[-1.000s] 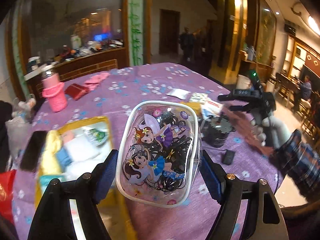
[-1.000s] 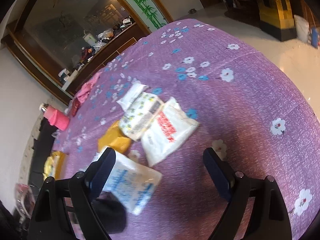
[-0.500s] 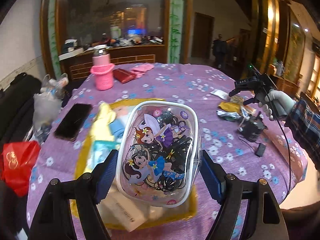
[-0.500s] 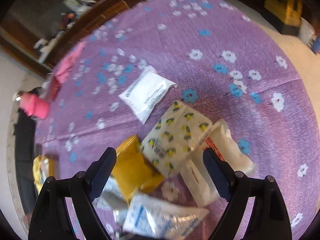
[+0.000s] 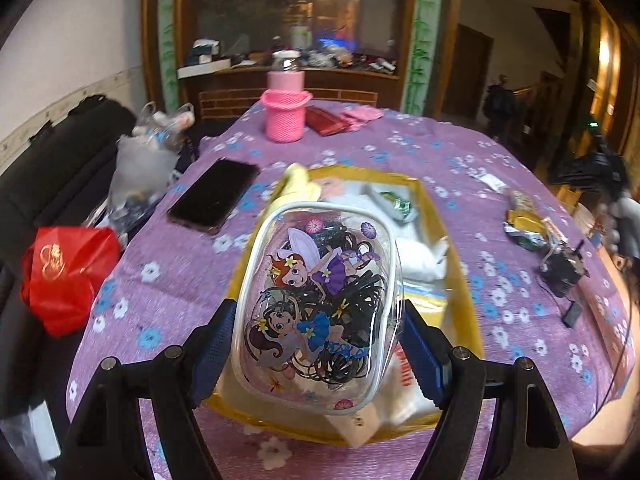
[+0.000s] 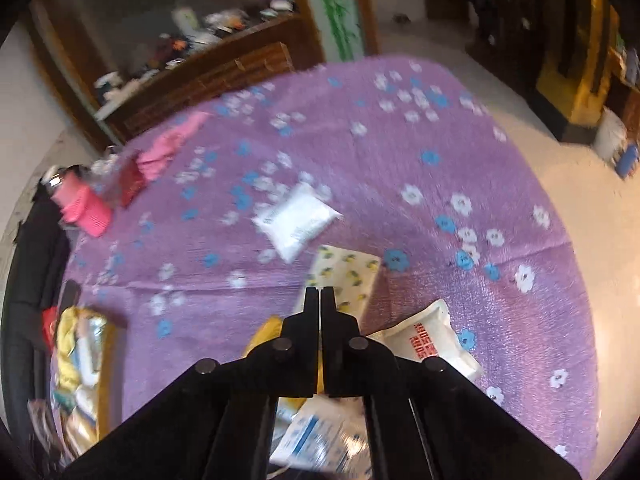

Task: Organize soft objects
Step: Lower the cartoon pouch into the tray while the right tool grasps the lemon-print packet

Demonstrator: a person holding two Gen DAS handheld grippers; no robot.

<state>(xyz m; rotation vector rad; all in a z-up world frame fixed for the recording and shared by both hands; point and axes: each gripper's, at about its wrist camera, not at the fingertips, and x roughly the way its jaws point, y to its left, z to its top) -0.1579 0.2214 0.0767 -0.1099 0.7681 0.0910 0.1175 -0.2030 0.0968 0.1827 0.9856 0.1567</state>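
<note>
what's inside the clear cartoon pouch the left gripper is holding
The pouch, clamped in the left gripper, holds a tangle of black hair ties. The printed fairies hide whatever else is in there.

The left claw (image 5: 318,344) grips a clear, white-rimmed cartoon-fairy pouch (image 5: 316,304) stuffed with black hair ties, both blue pads pressed against its sides. The pouch hangs over a yellow-edged tray (image 5: 466,280) of white soft packets on the purple floral bench (image 5: 400,152). Left of the tray lies a black phone (image 5: 214,196); beyond it stands a pink knitted bottle sleeve (image 5: 285,116).
</note>
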